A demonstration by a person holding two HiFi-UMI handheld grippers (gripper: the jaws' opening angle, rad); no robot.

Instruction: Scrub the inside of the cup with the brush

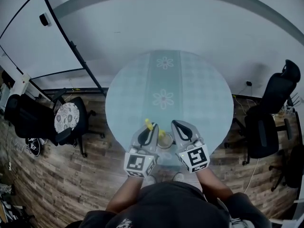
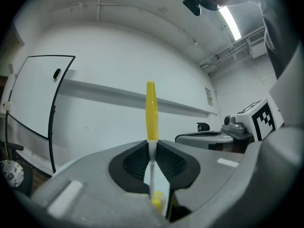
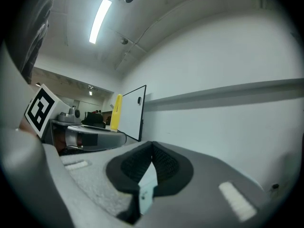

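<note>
The brush has a yellow handle (image 1: 149, 125) that sticks up out of my left gripper (image 1: 150, 131). In the left gripper view the jaws are shut on its thin white shaft (image 2: 152, 151), with the handle (image 2: 151, 109) above and a bit of yellow (image 2: 156, 201) below. A small clear cup (image 1: 165, 141) stands near the round table's front edge between both grippers. My right gripper (image 1: 180, 127) is at the cup's right side, its jaws (image 3: 151, 163) shut on a thin pale wall (image 3: 147, 188), apparently the cup's rim. The cup's inside is hidden.
The round table (image 1: 199, 89) has a pale green checked cloth with flower prints. Office chairs stand on the wooden floor at left (image 1: 66, 118) and right (image 1: 266, 132). A whiteboard (image 1: 33, 42) leans at the far left.
</note>
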